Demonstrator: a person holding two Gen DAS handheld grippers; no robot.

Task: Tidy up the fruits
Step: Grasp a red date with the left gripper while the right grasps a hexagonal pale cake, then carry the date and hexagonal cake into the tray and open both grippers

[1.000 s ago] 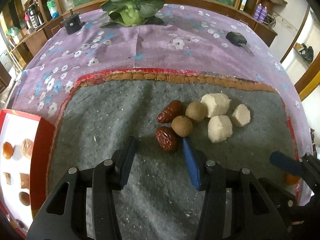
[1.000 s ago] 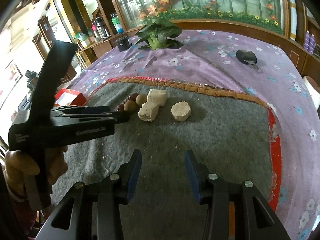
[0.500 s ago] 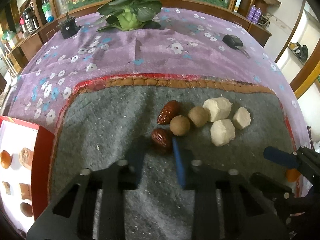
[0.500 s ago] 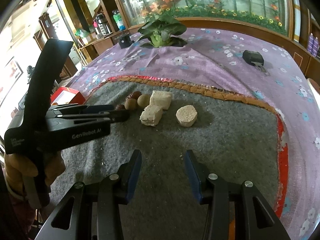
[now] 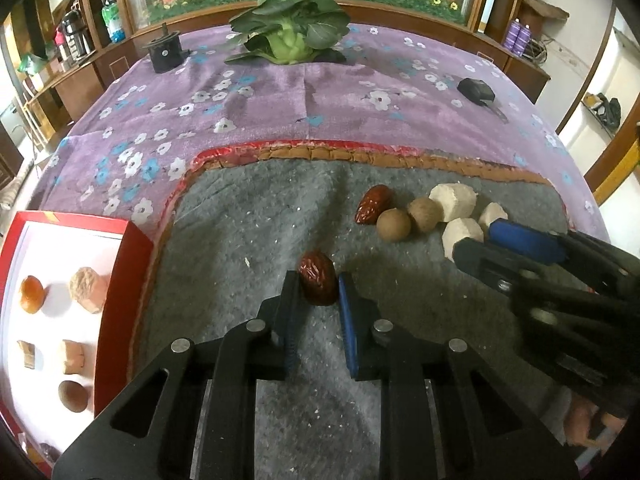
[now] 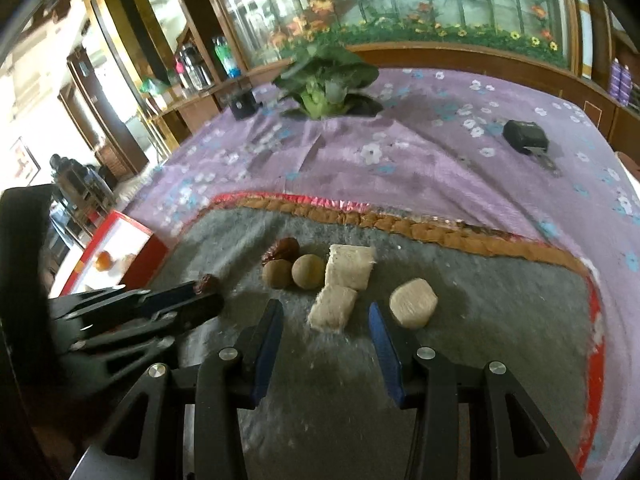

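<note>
My left gripper (image 5: 318, 292) is shut on a red date (image 5: 318, 283) and holds it over the grey mat (image 5: 248, 224). A second red date (image 5: 373, 205), two brown longans (image 5: 394, 225) and three pale cream chunks (image 5: 454, 202) lie in a cluster on the mat to the right. My right gripper (image 6: 326, 320) is open, its fingers either side of the nearest cream chunk (image 6: 333, 306). A red tray (image 5: 132, 280) with a white inside holds several pieces at the left.
A leafy green vegetable (image 5: 288, 28), a black cup (image 5: 165, 51) and a black key fob (image 5: 476, 90) lie on the purple flowered cloth (image 5: 280, 100) behind the mat. Wooden cabinets ring the table.
My left gripper closed on the nearest red date and carried it left, away from the cluster. My right gripper moved forward up to the cream chunks.
</note>
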